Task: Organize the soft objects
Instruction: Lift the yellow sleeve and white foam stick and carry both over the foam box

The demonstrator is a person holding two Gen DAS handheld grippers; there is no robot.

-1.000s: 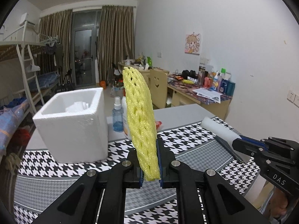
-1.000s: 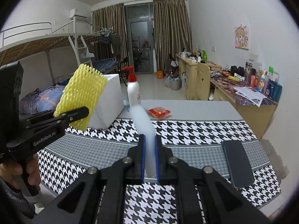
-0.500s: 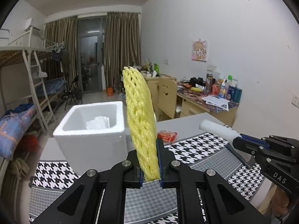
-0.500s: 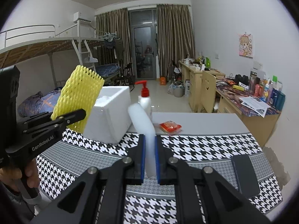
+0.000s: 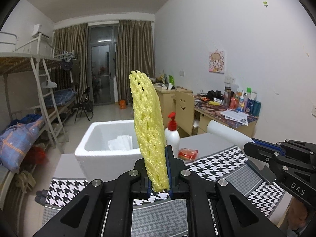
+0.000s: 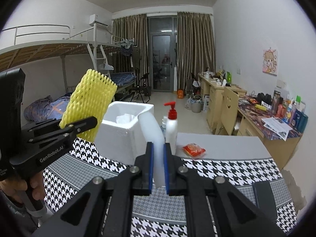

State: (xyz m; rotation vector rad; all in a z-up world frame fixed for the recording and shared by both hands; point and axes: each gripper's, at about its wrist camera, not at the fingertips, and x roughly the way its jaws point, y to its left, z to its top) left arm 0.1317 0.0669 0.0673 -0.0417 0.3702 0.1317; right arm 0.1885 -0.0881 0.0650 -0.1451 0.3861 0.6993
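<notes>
— Left gripper (image 5: 159, 174)?
— Clamped on yellow foam fruit net (image 5: 148, 130), upright, raised above the houndstooth mat (image 5: 217, 164), in front of the styrofoam box (image 5: 102, 158).

— Right gripper (image 6: 158, 169)?
— Pressed shut on white foam sheet (image 6: 152, 130), curling toward the styrofoam box (upper end bent left); also raised above the mat.

— Styrofoam box?
— Open-topped, standing at the mat's far edge on the grey table (image 6: 227, 148). Crumpled white wrapping (image 5: 120, 142) inside.

— Beside the box?
— Red-pump white bottle (image 6: 171, 126) just right of it; small red packet (image 6: 194, 150) further right, on bare table. Dark phone (image 6: 264, 199) well apart, on the mat's near right corner.

— Person?
— Fingers of one hand (image 6: 31, 185) round the left gripper's handle.
</notes>
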